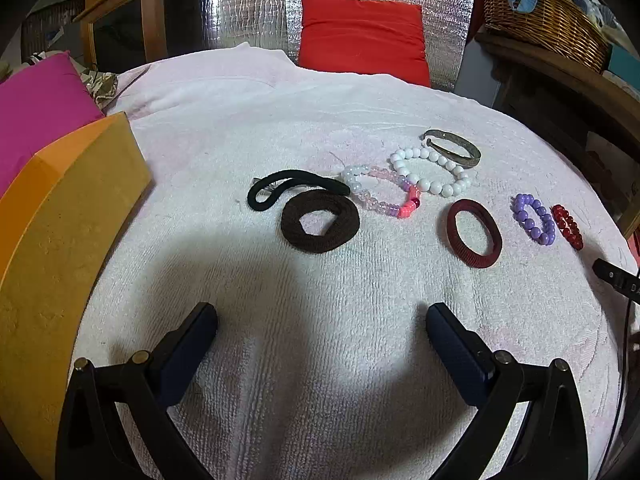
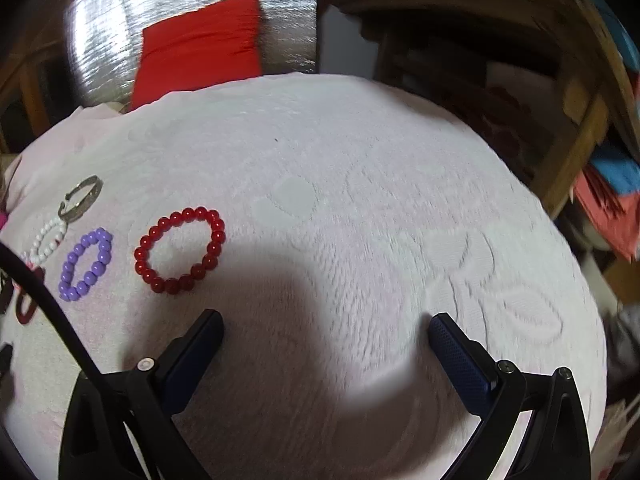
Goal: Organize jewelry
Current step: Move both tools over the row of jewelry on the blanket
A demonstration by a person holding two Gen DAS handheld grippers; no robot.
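Observation:
Jewelry lies in a loose row on a white towel (image 1: 320, 128). In the left wrist view I see a black hair tie (image 1: 294, 189), a brown scrunchie (image 1: 320, 222), a pink and clear bead bracelet (image 1: 384, 192), a white bead bracelet (image 1: 432, 172), a metal bangle (image 1: 454, 147), a maroon hair tie (image 1: 474, 233), a purple bead bracelet (image 1: 534, 219) and a red bead bracelet (image 1: 567, 227). My left gripper (image 1: 322, 318) is open and empty, in front of the brown scrunchie. My right gripper (image 2: 326, 322) is open and empty, right of the red bead bracelet (image 2: 180, 250) and purple bead bracelet (image 2: 86, 264).
An orange box (image 1: 68, 240) stands at the left edge, a pink cushion (image 1: 40, 112) behind it. A red cushion (image 1: 362, 38) leans on silver foil at the back. A wicker basket (image 1: 544, 20) sits on wooden furniture at the right. A black cable (image 2: 52, 308) crosses the right wrist view.

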